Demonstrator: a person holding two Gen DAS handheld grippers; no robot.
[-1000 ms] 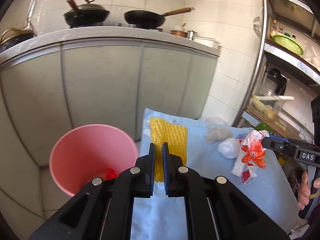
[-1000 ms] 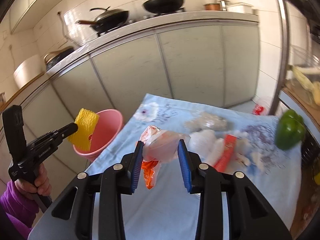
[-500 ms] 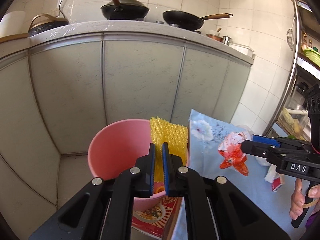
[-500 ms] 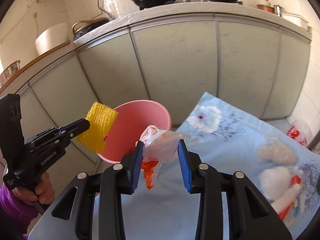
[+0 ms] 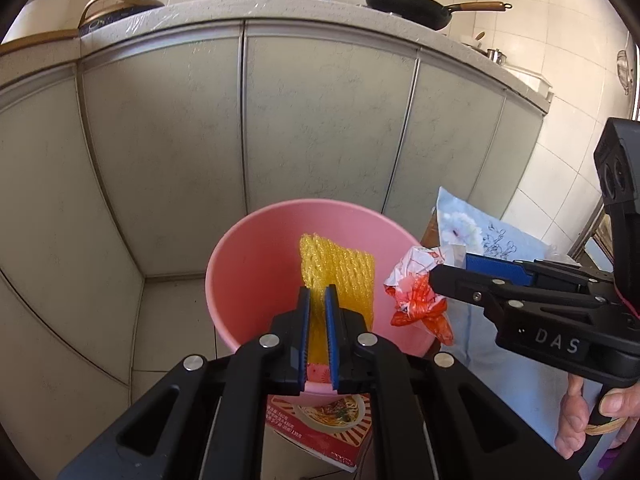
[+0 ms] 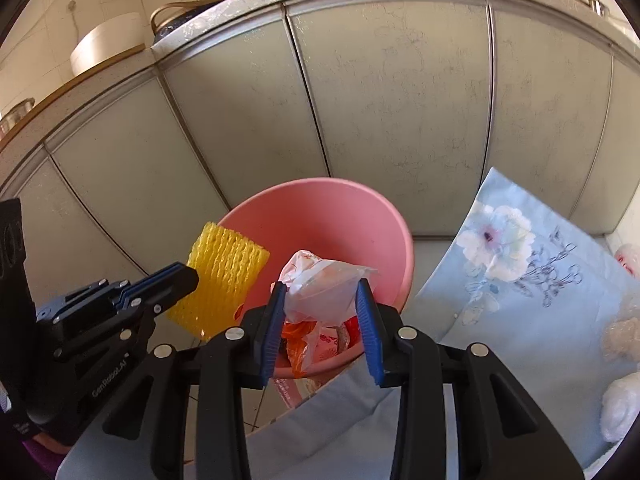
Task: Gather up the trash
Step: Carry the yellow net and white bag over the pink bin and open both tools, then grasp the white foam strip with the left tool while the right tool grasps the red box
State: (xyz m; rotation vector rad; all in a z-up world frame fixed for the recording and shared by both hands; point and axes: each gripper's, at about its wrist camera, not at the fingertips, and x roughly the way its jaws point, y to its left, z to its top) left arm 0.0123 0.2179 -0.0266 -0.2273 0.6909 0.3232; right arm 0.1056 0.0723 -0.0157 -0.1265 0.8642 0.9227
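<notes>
Two loads poised over pink bin (image 5: 256, 264): left gripper (image 5: 316, 312) clamps yellow foam net (image 5: 340, 268); right gripper (image 6: 320, 308), at 3 o'clock, pinches crumpled wrapper (image 6: 324, 284). Release only once centred inside rim.

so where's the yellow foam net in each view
Left wrist: yellow foam net at centre, clamped in the left gripper, over the pink bucket.
Right wrist: at centre-left, beside the bucket's left rim.
Shared landmark: the pink bucket.
</notes>
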